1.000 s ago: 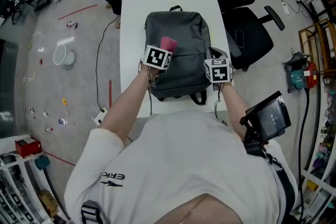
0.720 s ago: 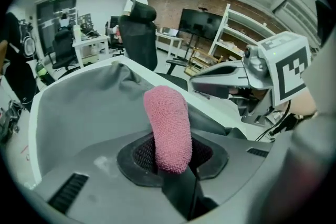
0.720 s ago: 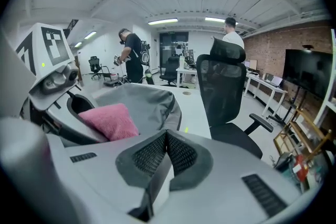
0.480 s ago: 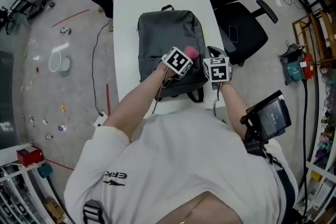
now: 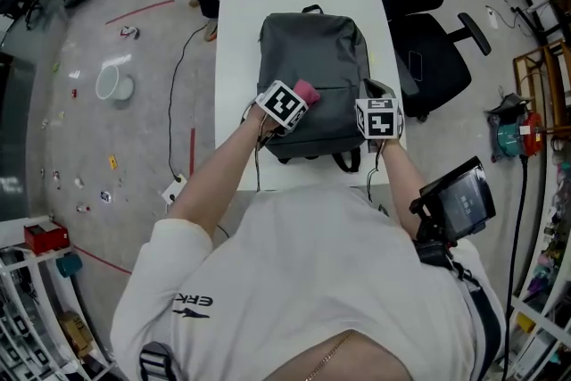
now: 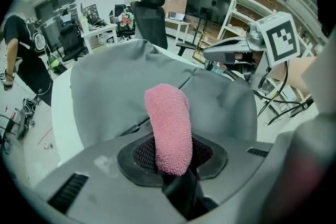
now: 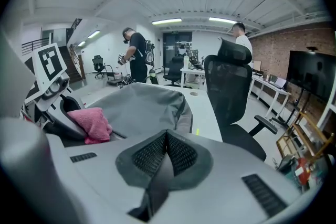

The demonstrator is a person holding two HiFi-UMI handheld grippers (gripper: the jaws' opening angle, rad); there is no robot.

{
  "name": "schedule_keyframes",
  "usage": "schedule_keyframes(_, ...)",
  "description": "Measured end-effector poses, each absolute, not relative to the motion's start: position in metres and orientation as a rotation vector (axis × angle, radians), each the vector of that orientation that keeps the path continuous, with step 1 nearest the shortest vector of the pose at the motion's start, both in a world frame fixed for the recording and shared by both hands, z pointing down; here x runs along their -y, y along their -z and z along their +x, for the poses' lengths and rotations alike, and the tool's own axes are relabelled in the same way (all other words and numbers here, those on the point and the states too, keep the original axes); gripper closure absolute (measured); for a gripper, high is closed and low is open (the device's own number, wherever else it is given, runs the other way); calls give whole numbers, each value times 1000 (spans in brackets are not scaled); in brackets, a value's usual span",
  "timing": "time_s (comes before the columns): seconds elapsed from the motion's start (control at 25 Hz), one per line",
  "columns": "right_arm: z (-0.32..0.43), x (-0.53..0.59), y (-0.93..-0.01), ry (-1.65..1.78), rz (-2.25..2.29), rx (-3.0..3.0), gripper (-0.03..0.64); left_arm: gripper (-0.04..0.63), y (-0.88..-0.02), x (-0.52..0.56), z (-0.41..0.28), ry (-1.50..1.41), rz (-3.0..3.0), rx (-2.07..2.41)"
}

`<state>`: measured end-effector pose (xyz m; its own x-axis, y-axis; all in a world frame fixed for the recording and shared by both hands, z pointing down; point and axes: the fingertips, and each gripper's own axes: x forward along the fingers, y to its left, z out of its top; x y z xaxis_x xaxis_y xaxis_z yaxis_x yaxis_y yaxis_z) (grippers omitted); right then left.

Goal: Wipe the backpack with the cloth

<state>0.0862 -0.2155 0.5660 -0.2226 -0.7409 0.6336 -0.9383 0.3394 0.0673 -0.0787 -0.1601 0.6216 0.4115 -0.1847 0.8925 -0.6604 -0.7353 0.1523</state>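
At the backpack's (image 5: 312,58) lower front, left gripper (image 6: 176,165) fingers pinch the soft, floppy cloth (image 6: 168,123) by one end; right gripper (image 7: 165,155) fingers clamp what seems a dark strap (image 7: 157,181), steadying this limp backpack on the counter (image 5: 234,40).
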Motion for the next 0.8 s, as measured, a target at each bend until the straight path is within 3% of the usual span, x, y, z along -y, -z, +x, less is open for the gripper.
schedule_keyframes(0.32,78,211,-562,-431,1466,2025,614,500,-618,163,-128,-1370,2115,889)
schedule_keyframes(0.52,77,205,-558,-432,1489,2019,614,500,-615,162,-129,-1264,2117,932)
schedule_keyframes(0.8,80,186,-536,-385,1545,2039,614,500,-565,171,-137,-837,2237,1198)
